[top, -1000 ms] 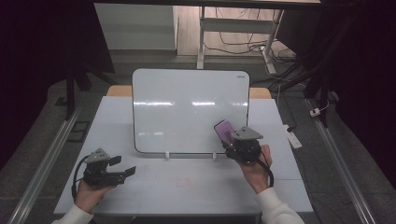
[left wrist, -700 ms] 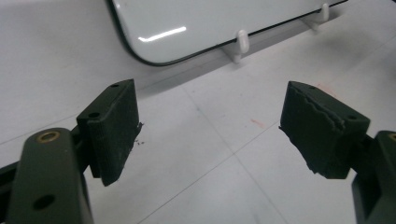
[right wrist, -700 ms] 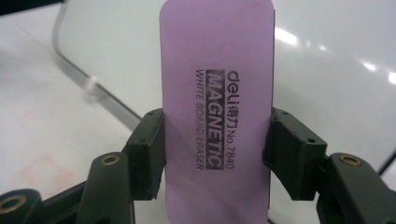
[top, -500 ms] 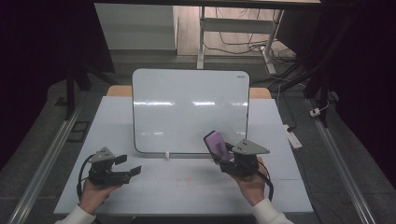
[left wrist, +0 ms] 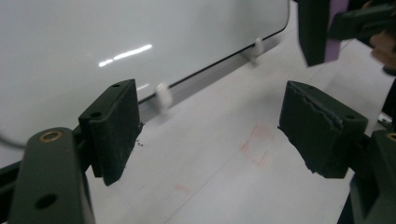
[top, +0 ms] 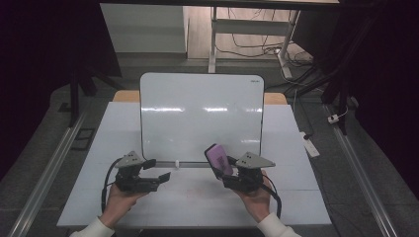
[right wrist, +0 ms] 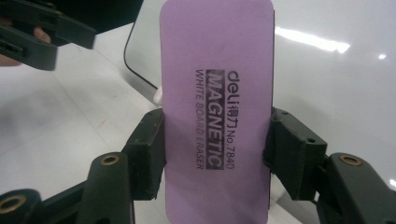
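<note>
A whiteboard [top: 200,113] stands tilted on the white table [top: 296,197], its face blank. My right gripper [top: 222,168] is shut on a purple magnetic whiteboard eraser [top: 218,159], held just in front of the board's lower right part. In the right gripper view the eraser [right wrist: 217,107] sits squeezed between both pads [right wrist: 149,149], its printed face toward the camera. My left gripper [top: 158,170] stands open low over the table, in front of the board's lower left. Nothing lies between its pads [left wrist: 114,128], and the whiteboard [left wrist: 116,42] shows beyond them.
Small white clips [top: 176,163] hold the board's bottom edge. Faint red marks [left wrist: 257,144] stain the table top near the left gripper. A desk frame with cables [top: 257,34] stands beyond the table, and a power strip [top: 310,143] lies on the floor at the right.
My right gripper has drawn back toward the table's front and to the left with the eraser in it. The left gripper has shifted rightward.
</note>
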Motion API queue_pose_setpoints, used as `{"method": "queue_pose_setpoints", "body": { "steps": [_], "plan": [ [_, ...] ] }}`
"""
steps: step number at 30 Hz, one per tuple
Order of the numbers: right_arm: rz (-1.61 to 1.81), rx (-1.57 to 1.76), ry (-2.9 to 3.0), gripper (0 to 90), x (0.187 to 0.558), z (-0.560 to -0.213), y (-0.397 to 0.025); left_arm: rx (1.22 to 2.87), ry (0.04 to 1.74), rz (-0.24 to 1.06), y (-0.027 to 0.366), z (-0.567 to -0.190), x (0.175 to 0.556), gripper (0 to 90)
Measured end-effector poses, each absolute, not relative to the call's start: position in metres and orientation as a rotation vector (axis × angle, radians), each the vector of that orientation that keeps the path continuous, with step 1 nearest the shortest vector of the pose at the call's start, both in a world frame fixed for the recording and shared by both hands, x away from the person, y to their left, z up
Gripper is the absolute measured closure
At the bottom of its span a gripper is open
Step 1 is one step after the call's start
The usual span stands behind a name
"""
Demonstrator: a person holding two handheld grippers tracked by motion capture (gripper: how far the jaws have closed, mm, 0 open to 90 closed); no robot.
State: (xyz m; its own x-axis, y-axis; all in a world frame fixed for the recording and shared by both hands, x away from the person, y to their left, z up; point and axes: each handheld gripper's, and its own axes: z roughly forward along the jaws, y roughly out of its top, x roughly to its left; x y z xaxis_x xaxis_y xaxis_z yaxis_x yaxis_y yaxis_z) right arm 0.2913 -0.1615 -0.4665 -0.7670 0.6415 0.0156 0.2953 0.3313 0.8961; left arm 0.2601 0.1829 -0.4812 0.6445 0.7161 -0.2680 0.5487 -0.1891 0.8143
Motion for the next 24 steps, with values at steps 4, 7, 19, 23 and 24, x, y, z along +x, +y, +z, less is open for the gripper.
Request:
{"method": "queue_pose_setpoints", "body": {
  "steps": [4,7,19,23,24],
  "plan": [
    [1.448,0.836,2.25,41.3,0.289,-0.467,-0.157,1.848,0.97,0.179,0.167,-0.477,0.266,21.8],
    [1.466,0.83,2.244,41.3,0.287,-0.467,-0.154,1.834,0.956,0.146,0.156,-0.474,0.271,22.2],
    [1.491,0.82,2.246,41.3,0.283,-0.474,-0.144,1.789,0.915,0.111,0.127,-0.469,0.284,26.6],
    [1.487,0.831,2.239,41.3,0.283,-0.475,-0.142,1.771,0.9,0.097,0.121,-0.468,0.286,30.4],
    [1.484,0.831,2.237,41.3,0.283,-0.476,-0.142,1.764,0.896,0.088,0.119,-0.468,0.287,32.0]
  ]
}}
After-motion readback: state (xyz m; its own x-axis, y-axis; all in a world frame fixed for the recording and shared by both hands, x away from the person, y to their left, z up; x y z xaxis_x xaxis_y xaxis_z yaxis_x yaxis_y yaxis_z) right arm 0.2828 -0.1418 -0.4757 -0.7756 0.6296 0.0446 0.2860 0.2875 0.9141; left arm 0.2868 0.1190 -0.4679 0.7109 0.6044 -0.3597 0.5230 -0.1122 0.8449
